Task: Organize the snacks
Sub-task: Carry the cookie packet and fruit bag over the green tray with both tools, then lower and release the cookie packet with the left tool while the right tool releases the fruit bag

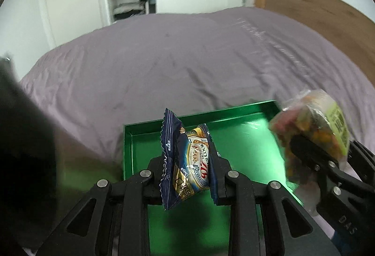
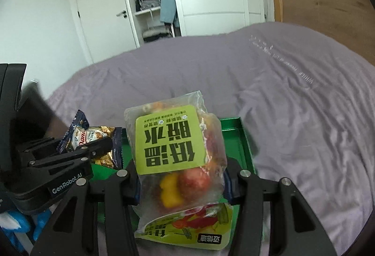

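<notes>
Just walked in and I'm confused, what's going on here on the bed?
A person is sorting snacks with two hand-held grippers. The left gripper is shut on a dark blue cookie packet, the right gripper on a clear bag of dried fruit. Both snacks hang above a green tray on the purple bedspread; neither is set down yet.

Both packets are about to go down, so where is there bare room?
The green tray floor looks bare between its walls. The purple bedspread beyond its far rim is open too. It is crowded just above the tray, where the cookie packet and fruit bag hang side by side.
</notes>
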`<state>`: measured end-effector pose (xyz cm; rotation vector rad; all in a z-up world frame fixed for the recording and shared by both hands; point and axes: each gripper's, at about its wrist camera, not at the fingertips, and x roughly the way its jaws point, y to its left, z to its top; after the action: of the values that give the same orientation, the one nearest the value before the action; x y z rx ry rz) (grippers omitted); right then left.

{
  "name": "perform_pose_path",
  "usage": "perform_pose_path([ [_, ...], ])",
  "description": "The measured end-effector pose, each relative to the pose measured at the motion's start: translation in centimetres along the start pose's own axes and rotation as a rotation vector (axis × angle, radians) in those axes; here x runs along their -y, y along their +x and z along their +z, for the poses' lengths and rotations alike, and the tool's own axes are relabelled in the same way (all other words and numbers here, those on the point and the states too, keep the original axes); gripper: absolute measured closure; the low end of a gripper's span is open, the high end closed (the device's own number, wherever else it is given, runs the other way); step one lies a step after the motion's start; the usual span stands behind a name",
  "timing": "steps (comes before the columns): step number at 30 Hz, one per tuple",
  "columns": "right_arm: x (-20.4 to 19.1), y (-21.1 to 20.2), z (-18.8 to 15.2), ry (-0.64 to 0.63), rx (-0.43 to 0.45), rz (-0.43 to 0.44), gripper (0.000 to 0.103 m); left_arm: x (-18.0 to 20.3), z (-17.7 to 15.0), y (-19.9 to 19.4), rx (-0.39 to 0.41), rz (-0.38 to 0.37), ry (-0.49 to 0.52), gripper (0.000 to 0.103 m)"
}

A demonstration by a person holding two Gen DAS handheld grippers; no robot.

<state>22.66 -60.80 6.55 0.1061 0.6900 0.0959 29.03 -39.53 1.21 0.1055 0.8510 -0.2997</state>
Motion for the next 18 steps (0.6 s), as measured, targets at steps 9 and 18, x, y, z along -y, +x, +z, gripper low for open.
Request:
perform_pose_path([
  [9, 1.1, 7.0, -0.8, -0.023, -0.082, -0.081, 0.08, -0.8, -1.0, 6.0, -0.012, 0.025, -0.018, 0.08],
  [18, 1.7, 8.4, -1.3, -0.025, -0.125, -0.115, 0.072, -0.8, -1.5, 7.8, -0.057, 0.027, -0.037, 0.076],
])
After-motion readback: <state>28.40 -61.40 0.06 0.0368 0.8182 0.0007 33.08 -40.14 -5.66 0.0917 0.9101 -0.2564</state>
